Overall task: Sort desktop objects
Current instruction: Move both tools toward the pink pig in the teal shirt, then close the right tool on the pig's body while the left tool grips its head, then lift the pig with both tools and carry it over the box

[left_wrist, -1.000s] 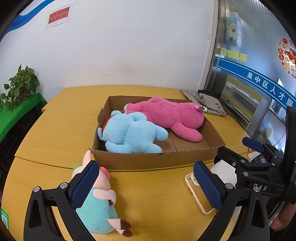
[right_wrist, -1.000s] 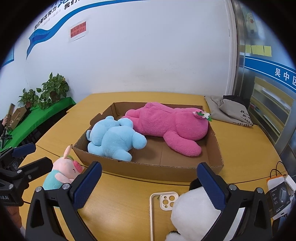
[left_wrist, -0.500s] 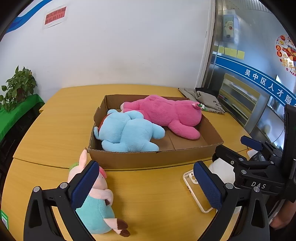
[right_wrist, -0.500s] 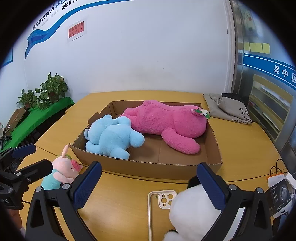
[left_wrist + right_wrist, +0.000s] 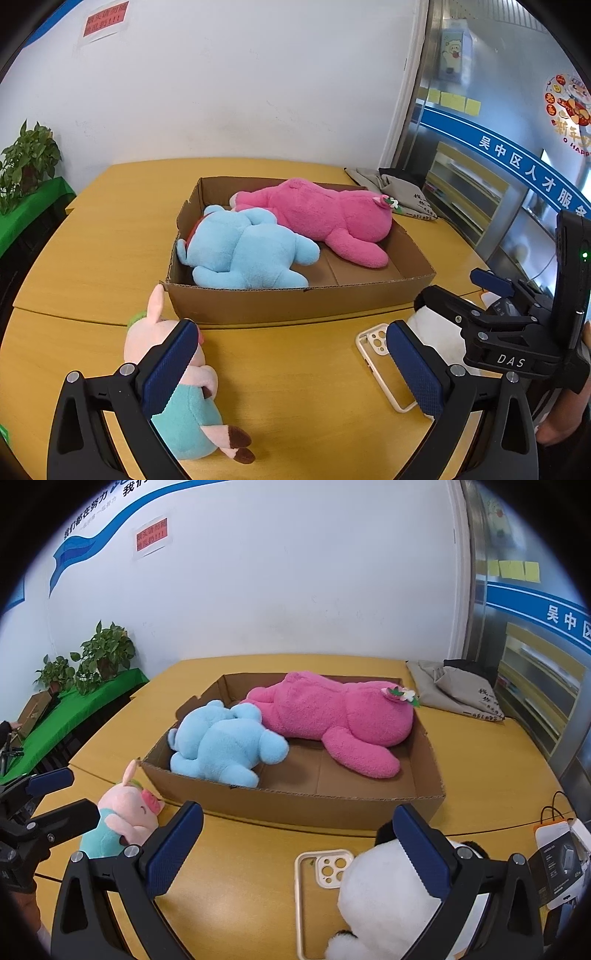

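A shallow cardboard box (image 5: 295,304) (image 5: 295,806) on the yellow table holds a blue plush (image 5: 240,254) (image 5: 221,747) and a pink plush (image 5: 325,218) (image 5: 332,712). A pig plush in a teal shirt (image 5: 184,402) (image 5: 122,819) lies in front of the box's left corner. A white panda plush (image 5: 380,897) (image 5: 439,332) and a clear phone case (image 5: 380,365) (image 5: 317,871) lie at the front right. My left gripper (image 5: 291,362) is open, its left finger over the pig. My right gripper (image 5: 299,843) is open, its right finger over the panda.
A grey cloth bag (image 5: 454,690) lies at the table's back right. A boxed gadget (image 5: 557,860) sits at the right edge. Potted plants (image 5: 99,657) stand on a green-covered stand at the left. A white wall lies behind the table.
Both grippers have drawn back and risen slightly, so the box and toys sit a little farther off. Both stay open. No object has moved.
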